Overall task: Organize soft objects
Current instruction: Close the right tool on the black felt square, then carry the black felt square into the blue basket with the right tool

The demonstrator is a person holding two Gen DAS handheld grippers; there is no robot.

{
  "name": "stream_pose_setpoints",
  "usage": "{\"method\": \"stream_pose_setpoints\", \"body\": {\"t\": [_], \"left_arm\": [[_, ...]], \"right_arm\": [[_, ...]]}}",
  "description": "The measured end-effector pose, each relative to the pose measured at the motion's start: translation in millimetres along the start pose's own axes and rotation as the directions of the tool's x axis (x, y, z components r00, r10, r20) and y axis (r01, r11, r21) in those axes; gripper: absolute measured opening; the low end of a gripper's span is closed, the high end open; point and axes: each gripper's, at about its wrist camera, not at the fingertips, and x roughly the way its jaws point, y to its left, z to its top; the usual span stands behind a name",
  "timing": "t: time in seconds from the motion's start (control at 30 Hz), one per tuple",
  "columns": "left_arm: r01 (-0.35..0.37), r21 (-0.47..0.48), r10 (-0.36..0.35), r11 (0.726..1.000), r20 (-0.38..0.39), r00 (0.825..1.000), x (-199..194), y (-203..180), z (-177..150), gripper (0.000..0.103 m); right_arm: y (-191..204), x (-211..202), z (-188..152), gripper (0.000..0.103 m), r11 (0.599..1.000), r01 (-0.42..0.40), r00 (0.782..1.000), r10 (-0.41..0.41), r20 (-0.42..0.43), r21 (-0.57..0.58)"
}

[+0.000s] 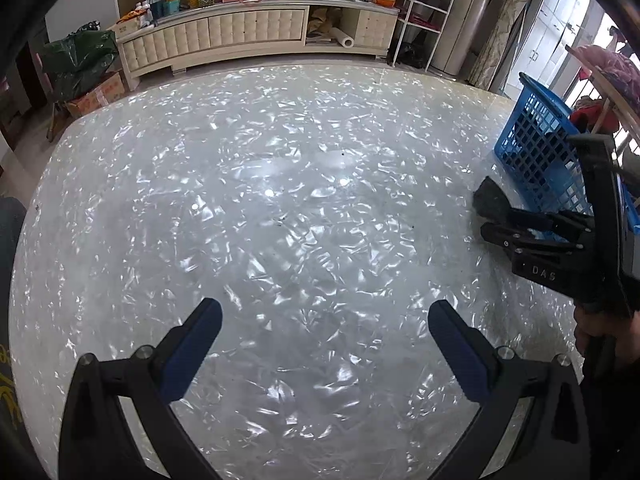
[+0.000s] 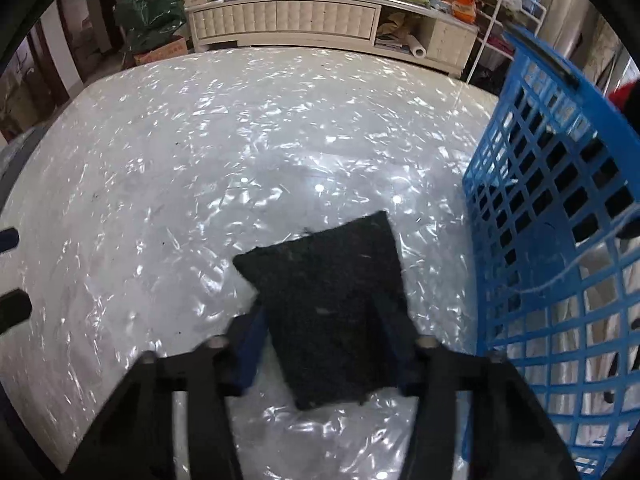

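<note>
My right gripper [image 2: 324, 340] is shut on a black fuzzy sponge pad [image 2: 328, 300] and holds it above the shiny white table [image 2: 200, 160], just left of a blue plastic lattice basket [image 2: 560, 240]. In the left wrist view the right gripper [image 1: 490, 216] shows at the right edge with the black pad [image 1: 486, 196] at its tip, beside the basket [image 1: 536, 140]. My left gripper [image 1: 324, 344] is open and empty, low over the table [image 1: 280, 200]. White cloth lies in the basket [image 2: 568, 360].
A cream sideboard [image 1: 248, 36] cluttered with boxes and jars runs along the far wall. A white wire rack [image 1: 424, 8] stands to its right. A green bag and a cardboard box [image 1: 96, 92] sit at the far left.
</note>
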Motion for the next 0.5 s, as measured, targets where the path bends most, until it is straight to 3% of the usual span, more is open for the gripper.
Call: {"method": "stream_pose_setpoints", "body": {"t": [0.27,0.5], "left_arm": [[-0.025,0.029,0.025,0.999,0.000,1.000,0.3,-4.0,-0.4,0.102],[-0.040,0.033,0.039,0.999,0.039,0.998,-9.2,-8.6,-0.8,0.102]], "right_arm": [[8.7,-3.3,0.1,0.005,0.999,-0.041,0.999,0.041,0.005,-0.021],[20.2,-37.8,-3.5,0.005,0.998,-0.063,0.997,0.064,0.045,-0.030]]}}
